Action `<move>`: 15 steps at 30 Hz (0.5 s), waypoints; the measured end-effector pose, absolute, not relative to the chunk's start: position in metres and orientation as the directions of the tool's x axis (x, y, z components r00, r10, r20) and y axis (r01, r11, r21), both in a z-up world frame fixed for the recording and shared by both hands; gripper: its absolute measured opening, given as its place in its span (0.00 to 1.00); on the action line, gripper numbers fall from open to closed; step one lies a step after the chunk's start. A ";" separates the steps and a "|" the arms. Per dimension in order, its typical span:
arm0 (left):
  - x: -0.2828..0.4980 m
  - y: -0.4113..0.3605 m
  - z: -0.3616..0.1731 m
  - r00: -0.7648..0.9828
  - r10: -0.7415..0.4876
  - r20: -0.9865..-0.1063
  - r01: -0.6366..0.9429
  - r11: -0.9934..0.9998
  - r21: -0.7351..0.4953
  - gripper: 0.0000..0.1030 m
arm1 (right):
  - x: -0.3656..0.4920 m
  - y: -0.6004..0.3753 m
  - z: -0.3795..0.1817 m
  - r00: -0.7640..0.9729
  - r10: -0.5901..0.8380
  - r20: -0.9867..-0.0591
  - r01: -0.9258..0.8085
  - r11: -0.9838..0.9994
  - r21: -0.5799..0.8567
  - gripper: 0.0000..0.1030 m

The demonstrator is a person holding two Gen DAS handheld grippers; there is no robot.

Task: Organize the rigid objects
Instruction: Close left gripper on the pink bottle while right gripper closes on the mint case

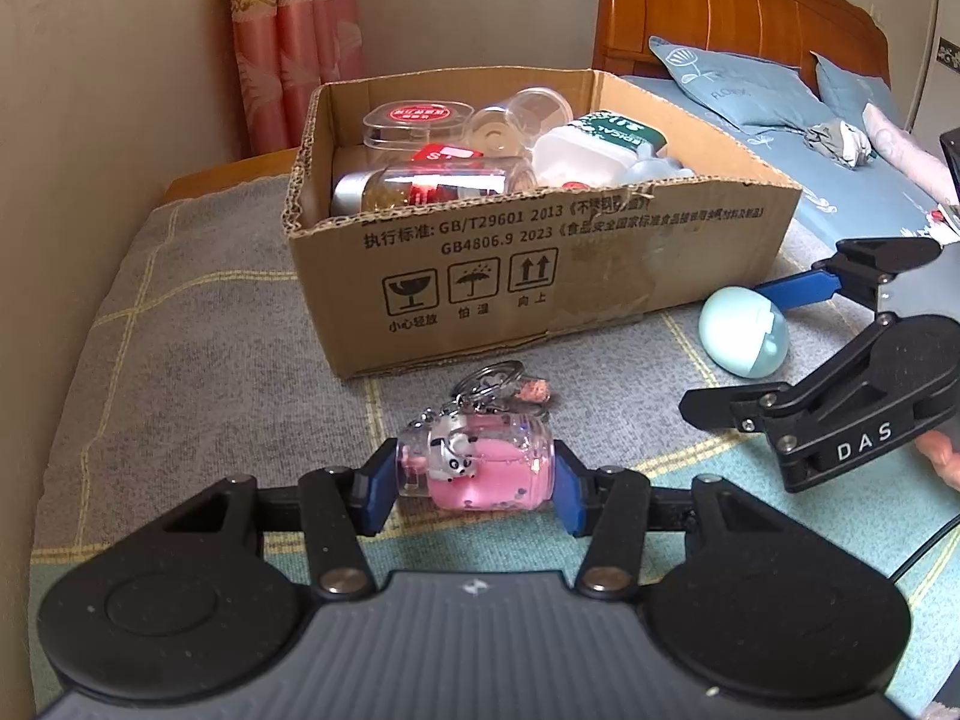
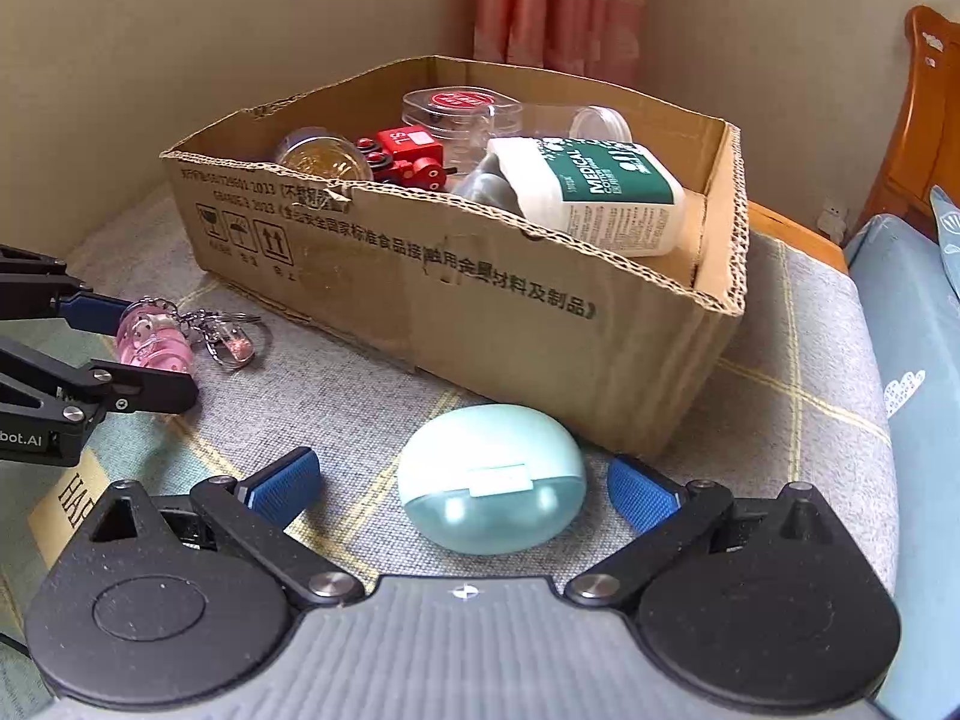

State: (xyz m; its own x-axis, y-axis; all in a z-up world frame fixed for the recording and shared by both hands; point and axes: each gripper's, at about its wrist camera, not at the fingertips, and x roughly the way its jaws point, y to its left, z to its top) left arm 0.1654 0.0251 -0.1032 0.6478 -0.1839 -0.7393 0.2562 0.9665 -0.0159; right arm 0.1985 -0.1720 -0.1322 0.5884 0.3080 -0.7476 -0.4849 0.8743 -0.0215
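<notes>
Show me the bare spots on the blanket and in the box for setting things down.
Bare blanket lies left of the cardboard box, and more between the pink keychain bottle and blue egg case. Inside the box, the corner by the medical bottle looks free; the rest is crowded.

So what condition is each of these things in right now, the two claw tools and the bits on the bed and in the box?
Left gripper: shut on the pink bottle keychain.
Pink bottle keychain: lying on its side on the blanket, clamped at both ends.
Right gripper: open, pads either side of the earbud case, not touching.
Blue earbud case: closed, resting on the blanket.
Cardboard box: open-topped, partly filled.
Medical bottle: lying tilted in the box.
</notes>
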 end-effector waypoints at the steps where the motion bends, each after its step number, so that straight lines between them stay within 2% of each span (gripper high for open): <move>1: 0.166 0.026 -0.103 0.647 -0.182 -0.740 0.252 0.968 -0.018 0.53 | 0.199 -0.171 -0.131 0.586 0.310 -0.749 -0.490 0.871 -0.023 0.98; 5: 0.165 0.027 -0.101 0.656 -0.173 -0.734 0.243 0.970 -0.011 0.63 | 0.198 -0.169 -0.127 0.575 0.316 -0.754 -0.513 0.858 -0.032 0.88; 11: 0.167 0.026 -0.099 0.653 -0.171 -0.738 0.241 0.970 -0.011 0.64 | 0.201 -0.170 -0.122 0.569 0.302 -0.765 -0.516 0.856 -0.046 0.71; 15: 0.166 0.024 -0.098 0.647 -0.164 -0.745 0.249 0.968 0.004 0.63 | 0.201 -0.173 -0.121 0.560 0.301 -0.772 -0.518 0.854 -0.043 0.64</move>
